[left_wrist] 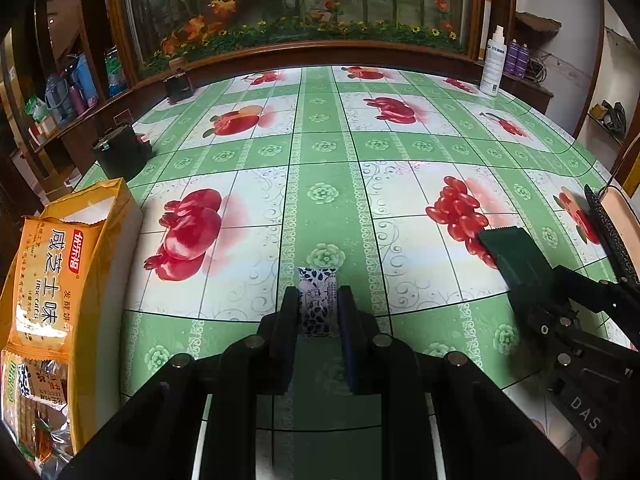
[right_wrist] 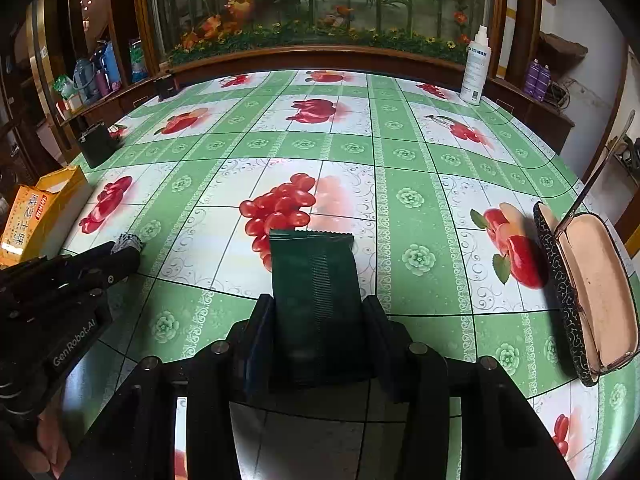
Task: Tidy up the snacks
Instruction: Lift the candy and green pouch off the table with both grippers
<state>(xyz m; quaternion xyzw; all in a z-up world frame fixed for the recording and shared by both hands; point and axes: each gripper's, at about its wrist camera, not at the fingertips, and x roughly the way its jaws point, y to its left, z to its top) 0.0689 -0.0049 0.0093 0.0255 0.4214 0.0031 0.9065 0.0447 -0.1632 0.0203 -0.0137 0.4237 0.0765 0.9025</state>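
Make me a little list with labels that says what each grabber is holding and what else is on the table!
left gripper: shut on a small blue-and-white patterned packet
right gripper: shut on a dark green packet
orange biscuit bag: at the table's left edge, top open
open glasses case: on the right side, pink lining facing up
white spray bottle: upright at the far right of the table
tablecloth: green and white squares with red fruit pictures
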